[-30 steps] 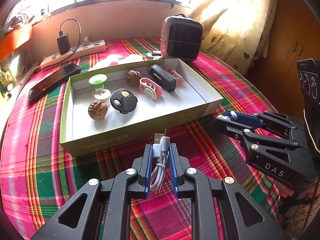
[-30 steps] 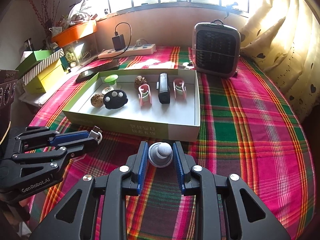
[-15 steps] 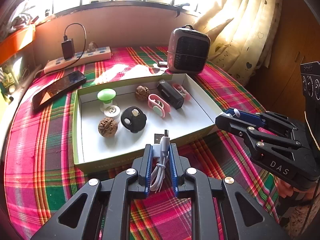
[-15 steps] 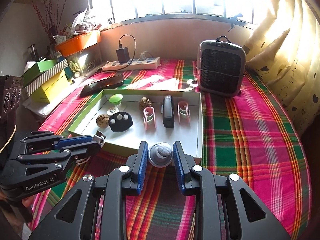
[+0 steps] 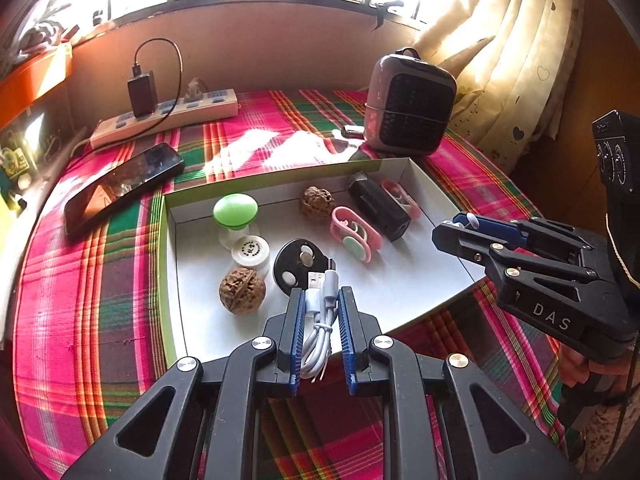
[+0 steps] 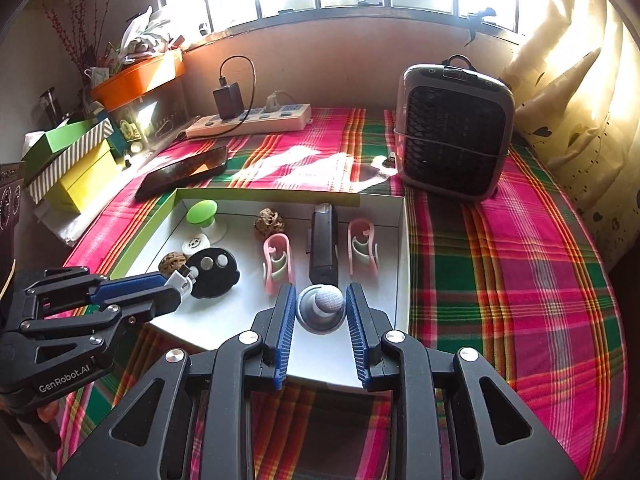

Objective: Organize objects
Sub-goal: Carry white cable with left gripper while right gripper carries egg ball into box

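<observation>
My left gripper is shut on a coiled white USB cable and holds it over the near edge of the shallow green-rimmed tray. My right gripper is shut on a small grey knobbed object above the tray's near right part. In the tray lie two walnuts, a green-topped holder, a white round cap, a black disc, two pink clips and a black bar.
A heater stands behind the tray at the right. A power strip with a charger and a black phone lie at the back left. Boxes and an orange bin crowd the left edge. Curtains hang at the right.
Both grippers have moved forward and up, from above the plaid cloth in front of the tray to over the tray's near part, still holding the cable and the grey object.
</observation>
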